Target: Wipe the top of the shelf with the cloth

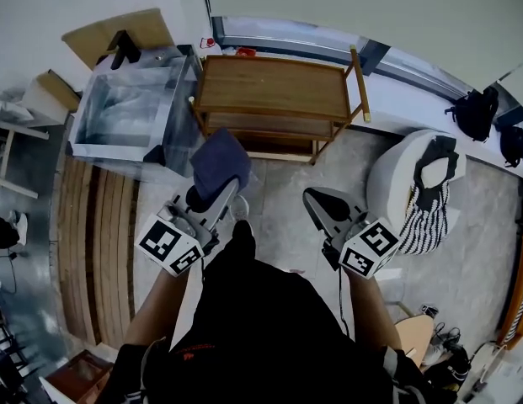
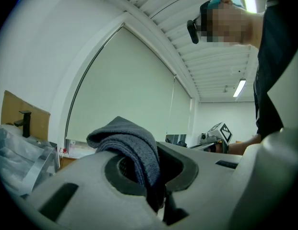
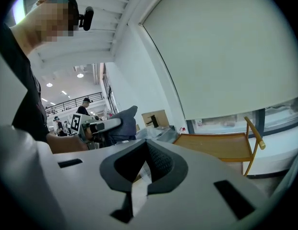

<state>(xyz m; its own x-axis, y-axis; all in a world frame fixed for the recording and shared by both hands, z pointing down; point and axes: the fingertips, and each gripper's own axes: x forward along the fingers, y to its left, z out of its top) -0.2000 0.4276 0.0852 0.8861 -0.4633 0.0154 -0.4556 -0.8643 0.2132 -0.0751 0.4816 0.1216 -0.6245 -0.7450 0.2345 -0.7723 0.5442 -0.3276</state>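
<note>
Cloth (image 1: 219,162), grey and folded, hangs pinched in the left tongs (image 1: 210,194) in front of the wooden shelf (image 1: 278,87), clear of its top. Right tongs (image 1: 318,200), also before the shelf, are pressed together, holding nothing.

Bright, even indoor light in all views. Head view: soft, faint shadow under the brown wooden two-tier shelf (image 1: 278,87); whitish sheen on the clear plastic box (image 1: 126,112). Left gripper view: long ceiling strip lamp (image 2: 239,87) glows, with a white glare streak at the top edge. Both gripper views: black vignetted corners, strong fisheye bowing around the pale window blind (image 2: 125,90). Dark grey folded cloth (image 2: 134,150) is sharp, its lower folds in shadow.
</note>
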